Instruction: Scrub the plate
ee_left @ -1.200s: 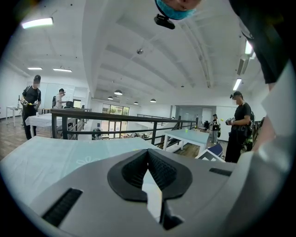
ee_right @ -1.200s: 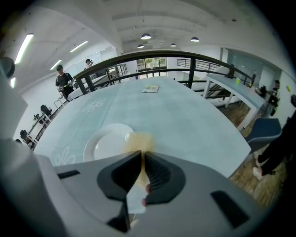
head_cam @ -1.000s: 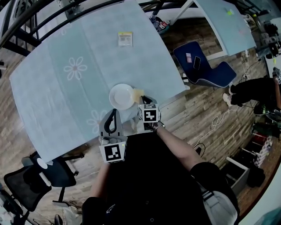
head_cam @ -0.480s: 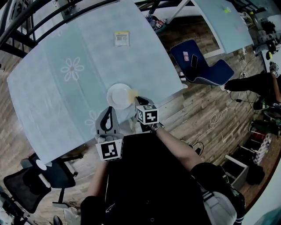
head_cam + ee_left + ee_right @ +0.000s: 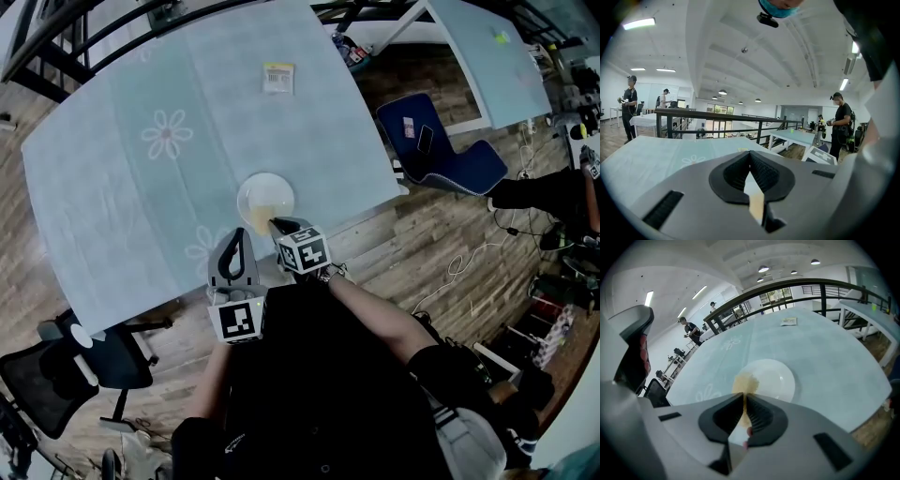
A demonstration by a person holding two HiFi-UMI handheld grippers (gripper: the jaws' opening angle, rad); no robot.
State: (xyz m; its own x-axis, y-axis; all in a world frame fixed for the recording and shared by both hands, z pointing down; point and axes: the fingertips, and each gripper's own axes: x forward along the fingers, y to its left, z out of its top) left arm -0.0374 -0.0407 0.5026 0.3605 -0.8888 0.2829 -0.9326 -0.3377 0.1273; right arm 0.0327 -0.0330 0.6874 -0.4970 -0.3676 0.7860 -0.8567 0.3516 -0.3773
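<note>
left gripper (image 5: 750, 153) jaws closed, nothing in them, held over the near edge of the pale blue flowered tabletop (image 5: 141, 187). right gripper (image 5: 743, 395) clamped on a yellow scrubbing sponge (image 5: 746, 382). sponge touches the near side of the round white plate (image 5: 777, 378), which sits near the tabletop's front edge.

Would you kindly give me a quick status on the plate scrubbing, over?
Left gripper shut, empty, off to the side. Right gripper shut on yellow pad, pad at the near side of the plate. Only a small packet, far across the table.
</note>
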